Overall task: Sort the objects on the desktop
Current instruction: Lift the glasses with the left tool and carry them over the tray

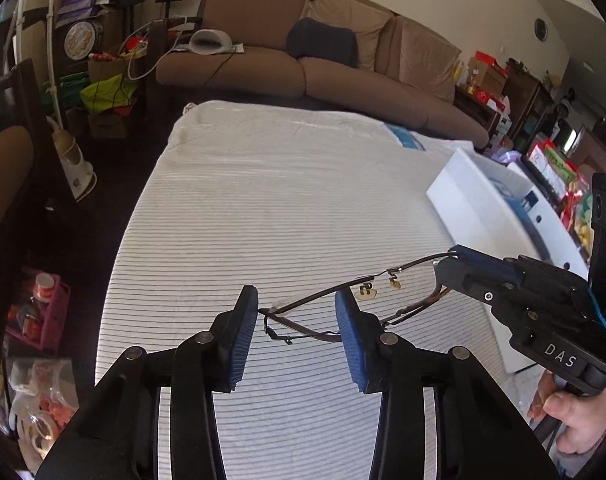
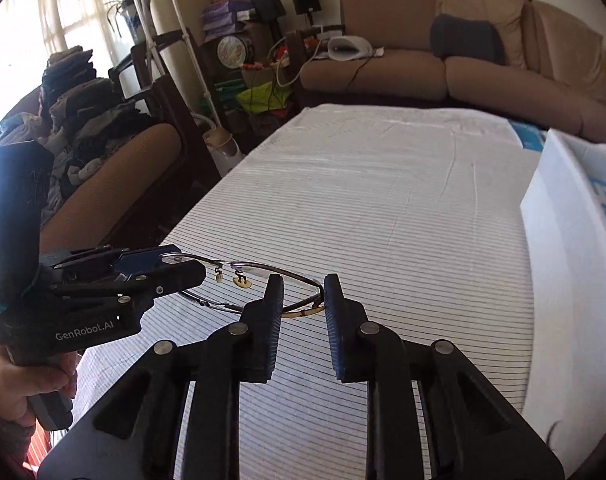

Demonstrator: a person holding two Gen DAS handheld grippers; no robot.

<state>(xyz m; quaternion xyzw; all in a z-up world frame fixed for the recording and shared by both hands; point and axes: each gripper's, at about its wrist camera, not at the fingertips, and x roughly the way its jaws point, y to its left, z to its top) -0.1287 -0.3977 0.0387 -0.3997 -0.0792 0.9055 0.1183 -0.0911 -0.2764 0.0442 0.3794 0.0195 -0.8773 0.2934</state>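
A pair of thin metal-framed glasses (image 1: 367,284) is held in the air above the striped tablecloth (image 1: 263,220), between both grippers. My left gripper (image 1: 297,308) has its jaws apart around the left lens end; the frame touches the inner face of the left pad. In the right wrist view the left gripper (image 2: 179,268) looks closed over that end of the glasses (image 2: 239,276). My right gripper (image 2: 301,296) has a narrow gap, with the frame's right end and folded temple between the pads. In the left wrist view it (image 1: 449,264) clamps the frame's right end.
A white open box (image 1: 487,208) with blue print stands at the table's right edge, also in the right wrist view (image 2: 563,216). A brown sofa (image 1: 303,64) lies beyond the table. A chair heaped with clothes (image 2: 83,128) stands to the left.
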